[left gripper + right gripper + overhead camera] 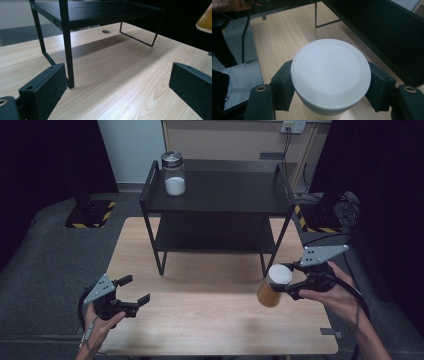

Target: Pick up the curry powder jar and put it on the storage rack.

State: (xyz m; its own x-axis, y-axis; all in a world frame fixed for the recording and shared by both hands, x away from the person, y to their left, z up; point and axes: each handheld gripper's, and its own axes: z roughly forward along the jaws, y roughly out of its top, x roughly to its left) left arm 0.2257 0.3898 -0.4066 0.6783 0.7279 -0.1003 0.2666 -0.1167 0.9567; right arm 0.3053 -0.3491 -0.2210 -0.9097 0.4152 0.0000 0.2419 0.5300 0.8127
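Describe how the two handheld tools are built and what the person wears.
Both the left tool and right tool are black, with flat rectangular speckled pads, a grey triangular plate dotted with holes, and a trailing black cable. Forearms are bare, without sleeves.

White-lidded amber plastic jar (330, 75): body concealed beneath its lid in the right gripper view, cropped by the frame edge (205, 20) in the left gripper view.
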